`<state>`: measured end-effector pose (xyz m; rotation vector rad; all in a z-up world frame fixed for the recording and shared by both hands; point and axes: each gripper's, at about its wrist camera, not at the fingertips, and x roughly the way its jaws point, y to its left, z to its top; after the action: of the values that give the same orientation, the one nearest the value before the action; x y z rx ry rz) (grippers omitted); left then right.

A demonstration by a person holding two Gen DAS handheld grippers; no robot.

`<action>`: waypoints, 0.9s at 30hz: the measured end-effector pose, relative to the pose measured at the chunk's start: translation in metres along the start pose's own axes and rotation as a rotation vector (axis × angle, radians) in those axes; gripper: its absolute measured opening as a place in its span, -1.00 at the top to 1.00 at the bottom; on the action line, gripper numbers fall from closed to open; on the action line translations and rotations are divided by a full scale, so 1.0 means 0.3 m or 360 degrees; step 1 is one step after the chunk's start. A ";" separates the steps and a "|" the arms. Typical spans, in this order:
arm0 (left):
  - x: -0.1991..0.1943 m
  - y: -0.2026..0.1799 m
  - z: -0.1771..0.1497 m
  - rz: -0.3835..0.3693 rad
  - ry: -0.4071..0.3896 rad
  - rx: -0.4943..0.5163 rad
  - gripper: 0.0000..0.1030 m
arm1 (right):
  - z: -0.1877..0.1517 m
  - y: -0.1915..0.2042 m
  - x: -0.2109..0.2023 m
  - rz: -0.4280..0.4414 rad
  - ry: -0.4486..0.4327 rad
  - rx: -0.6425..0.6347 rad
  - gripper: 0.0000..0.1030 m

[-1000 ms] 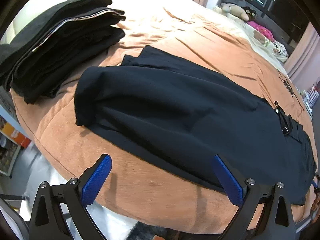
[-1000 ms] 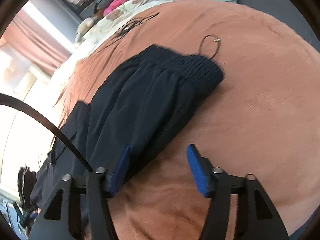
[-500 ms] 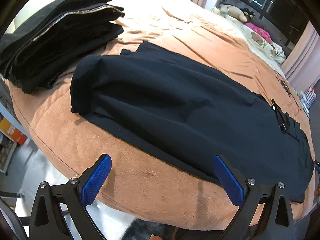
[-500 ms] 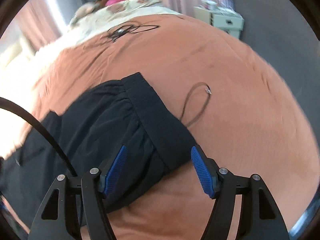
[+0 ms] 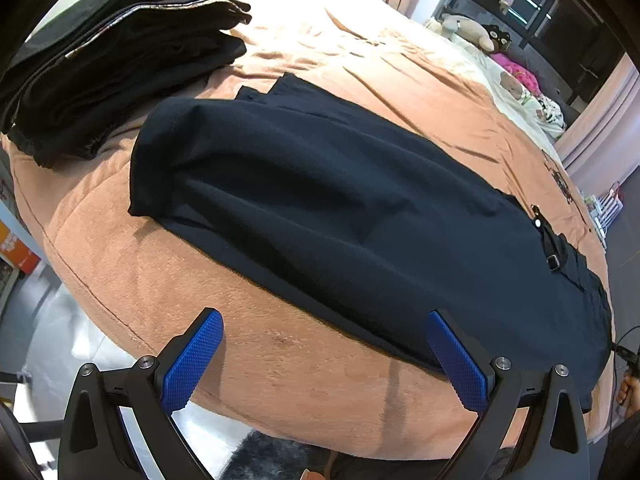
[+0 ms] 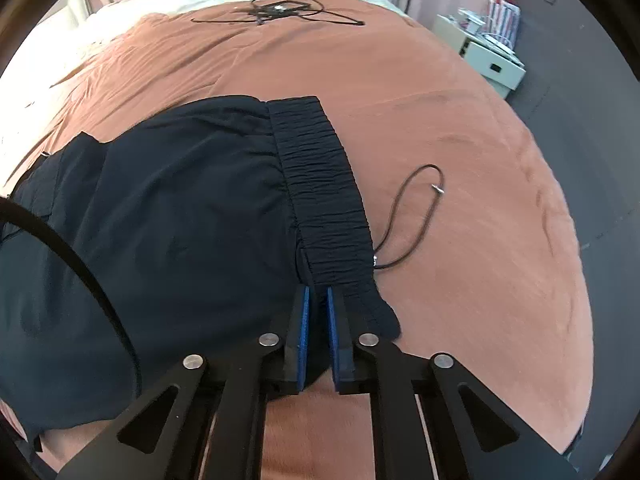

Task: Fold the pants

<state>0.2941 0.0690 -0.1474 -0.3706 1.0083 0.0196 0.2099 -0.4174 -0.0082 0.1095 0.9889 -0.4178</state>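
Note:
Black pants (image 5: 340, 208) lie lengthwise on an orange blanket, one leg folded over the other. Their elastic waistband (image 6: 324, 200) shows in the right wrist view, with a drawstring (image 6: 412, 208) lying loose on the blanket beside it. My right gripper (image 6: 317, 320) is shut on the near corner of the waistband. My left gripper (image 5: 324, 360) is open and empty, hovering near the bed's edge just short of the pants' lower hem side (image 5: 360, 320).
A stack of folded dark clothes (image 5: 100, 60) sits at the far left of the bed. Cables (image 6: 280, 10) lie at the far end of the blanket (image 6: 460, 120). Stuffed toys (image 5: 472, 30) and pillows lie beyond. A white bedside unit (image 6: 488, 56) stands to the right.
My right gripper swung round to face the waistband end, moved onto its near corner and closed on it. My left gripper stayed open and drifted slightly.

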 end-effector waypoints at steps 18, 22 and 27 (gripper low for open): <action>-0.040 0.008 0.008 -0.0022 -0.0046 -0.0039 -0.99 | -0.200 -0.206 -0.131 0.0302 -0.0099 0.0481 -0.36; -0.047 0.012 0.006 -0.0023 -0.0052 -0.0054 -0.99 | -0.290 -0.279 -0.110 0.0536 -0.0152 0.0763 -0.43; -0.061 0.010 0.004 -0.0020 -0.0075 -0.0047 -0.99 | -0.338 -0.298 0.003 0.0784 -0.0112 0.0994 -0.43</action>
<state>0.2847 0.0751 -0.1325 -0.4019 0.9599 0.0320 0.0958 -0.4715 -0.0561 0.8776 0.7012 -0.2589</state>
